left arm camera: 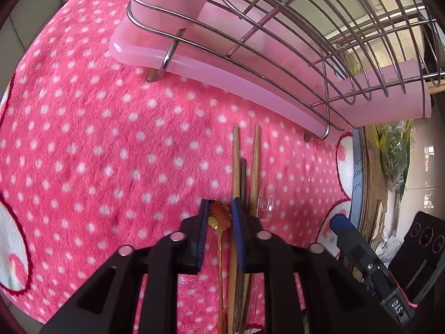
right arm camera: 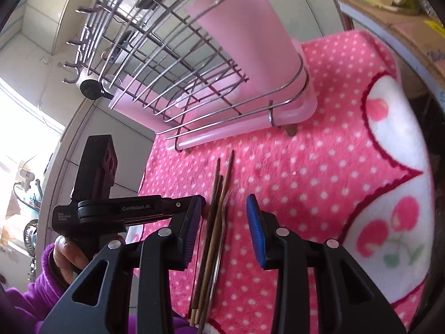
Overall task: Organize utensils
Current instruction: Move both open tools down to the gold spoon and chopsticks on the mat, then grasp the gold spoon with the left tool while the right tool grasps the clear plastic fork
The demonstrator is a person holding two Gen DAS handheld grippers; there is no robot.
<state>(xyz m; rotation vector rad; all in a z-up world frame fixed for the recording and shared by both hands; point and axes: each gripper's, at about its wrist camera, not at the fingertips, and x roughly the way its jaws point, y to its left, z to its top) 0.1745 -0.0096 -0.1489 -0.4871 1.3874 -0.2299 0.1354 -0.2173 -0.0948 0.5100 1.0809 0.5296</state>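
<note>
With the left gripper (left arm camera: 218, 222) nearly closed around the gold spoon (left arm camera: 219, 217) just left of the chopsticks (left arm camera: 244, 167), near the wire rack (left arm camera: 278, 64), lift straight up, while the right gripper (right arm camera: 225, 231) stands apart, empty.

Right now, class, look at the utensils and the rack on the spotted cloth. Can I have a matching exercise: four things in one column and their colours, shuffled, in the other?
Column one:
1. spoon
2. chopsticks
3. drip tray
4. plastic utensil

Column two:
A. pink
B. clear
C. gold
D. wood brown

Pairs: 1-C, 2-D, 3-A, 4-B
</note>
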